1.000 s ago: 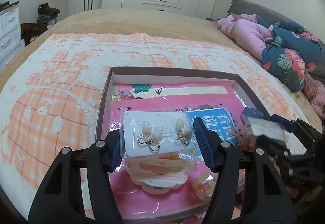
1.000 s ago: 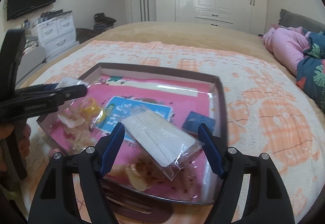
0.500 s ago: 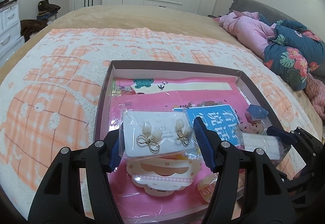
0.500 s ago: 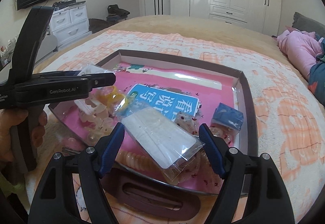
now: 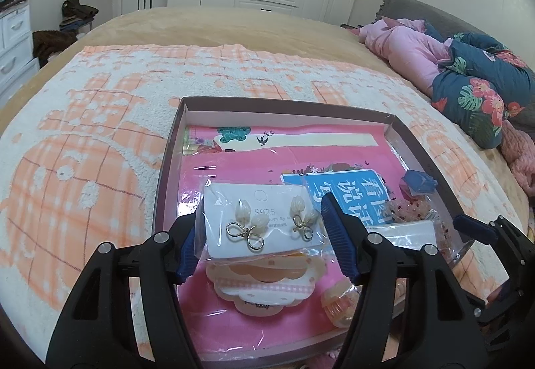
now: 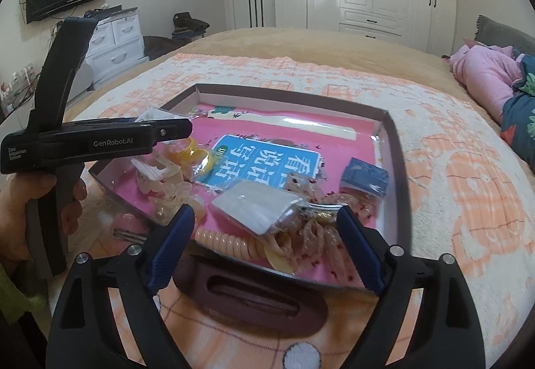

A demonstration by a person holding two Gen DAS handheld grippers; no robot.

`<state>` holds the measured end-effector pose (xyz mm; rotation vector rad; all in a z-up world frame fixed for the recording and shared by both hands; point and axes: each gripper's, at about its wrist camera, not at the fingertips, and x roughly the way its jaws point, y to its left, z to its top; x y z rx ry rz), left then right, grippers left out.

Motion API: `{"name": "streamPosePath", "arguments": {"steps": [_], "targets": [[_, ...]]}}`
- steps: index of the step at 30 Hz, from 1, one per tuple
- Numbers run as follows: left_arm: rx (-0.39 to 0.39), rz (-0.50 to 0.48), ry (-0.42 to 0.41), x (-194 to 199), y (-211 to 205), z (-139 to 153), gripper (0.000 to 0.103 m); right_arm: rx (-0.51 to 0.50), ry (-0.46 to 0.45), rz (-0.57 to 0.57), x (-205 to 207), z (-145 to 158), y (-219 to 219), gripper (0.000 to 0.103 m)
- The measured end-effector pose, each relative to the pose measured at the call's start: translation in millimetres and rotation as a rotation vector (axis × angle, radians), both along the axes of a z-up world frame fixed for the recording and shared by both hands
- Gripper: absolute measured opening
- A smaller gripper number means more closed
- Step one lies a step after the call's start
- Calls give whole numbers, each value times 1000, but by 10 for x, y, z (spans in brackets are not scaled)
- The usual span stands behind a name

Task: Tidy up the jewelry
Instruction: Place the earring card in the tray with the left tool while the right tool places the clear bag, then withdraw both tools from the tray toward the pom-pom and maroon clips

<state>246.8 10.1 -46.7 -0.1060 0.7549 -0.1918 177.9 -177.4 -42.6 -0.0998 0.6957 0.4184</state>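
— Between the left gripper (image 5: 259,238)'s blue fingers, what sits?

— A bagged white earring card (image 5: 259,221), pinched by its two short ends; the jaws are closed onto it. Its long axis runs straight across from finger to finger, its face tipped up toward the camera. Two gold bow earrings with pale buds hang on it, and "S925" is printed between them.

— And the right gripper (image 6: 265,232)?

— Its jaws stand wide apart, clamping nothing. A white packet in a clear bag (image 6: 259,205) lies just ahead of them inside the box (image 6: 396,168), long axis slanting from near left to far right, touching neither finger.

— What lies around?

— Beneath the card, a scalloped peach card (image 5: 267,285) rests on the box's pink lining. A blue label (image 6: 264,161) with large white Chinese characters lies mid-box, a small blue case (image 6: 366,175) toward the right wall, a coiled peach hair tie (image 6: 230,243) at the near edge. The left tool's body reads "GenRobot.AI". The box sits on an orange-and-white blanket (image 5: 83,175).
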Motion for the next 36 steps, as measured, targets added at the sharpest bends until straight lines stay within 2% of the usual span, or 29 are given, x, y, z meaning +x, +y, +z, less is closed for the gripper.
{"name": "streamPosePath", "arguments": {"steps": [2, 12, 16, 26, 36], "targets": [[1, 6, -10, -37, 3, 25, 65, 7, -9, -11, -47, 22, -39, 86], [-13, 25, -52, -229, 33, 169, 81, 41, -59, -74, -282, 149, -264, 94], [-20, 36, -86, -352, 39, 275, 91, 44, -84, -92, -377, 199, -332, 94], [-33, 47, -170, -746, 46, 526, 92, 77, -160, -119, -597, 376, -490, 96], [-8, 41, -225, -1114, 42, 644, 92, 88, -196, -113, -766, 469, -522, 96]]}}
